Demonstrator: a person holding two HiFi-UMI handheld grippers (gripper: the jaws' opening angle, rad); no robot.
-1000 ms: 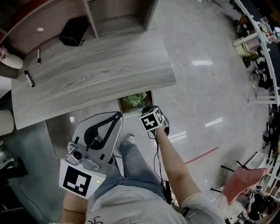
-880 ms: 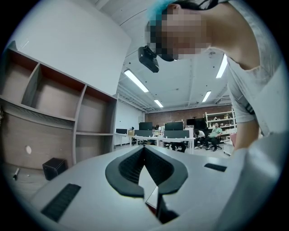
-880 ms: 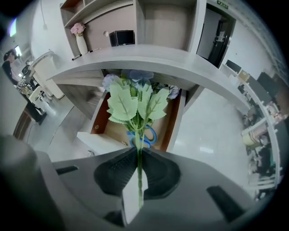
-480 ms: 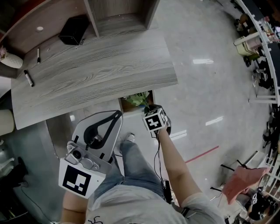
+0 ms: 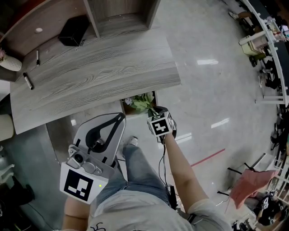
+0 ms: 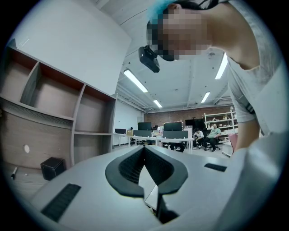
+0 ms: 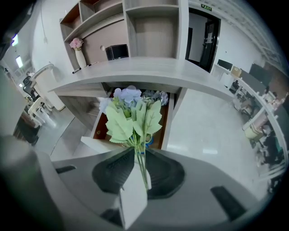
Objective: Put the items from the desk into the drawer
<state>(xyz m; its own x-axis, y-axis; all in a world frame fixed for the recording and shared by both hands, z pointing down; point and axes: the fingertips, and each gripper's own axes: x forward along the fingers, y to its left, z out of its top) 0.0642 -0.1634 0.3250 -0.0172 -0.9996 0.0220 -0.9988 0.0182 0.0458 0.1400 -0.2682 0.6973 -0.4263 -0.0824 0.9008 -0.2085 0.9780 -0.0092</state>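
Barely budging since a second ago: your right gripper [image 7: 139,153] is still pinching the flowers [image 7: 133,115] over the open drawer [image 7: 169,122]. Your left gripper [image 6: 144,148] is sitting closed, empty.

Open-plan office: rows of monitors [image 6: 173,127], seated people [image 6: 215,134], ceiling strip lights [image 6: 136,80], wood-grain surface [image 5: 99,76] with shelving [image 5: 122,13], polished floor [image 5: 212,90].

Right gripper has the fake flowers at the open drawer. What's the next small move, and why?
Probably lower the right gripper a little into the drawer before any release. Its jaws are shut on the stems of the flower bunch, whose blooms overlap the drawer's inside.
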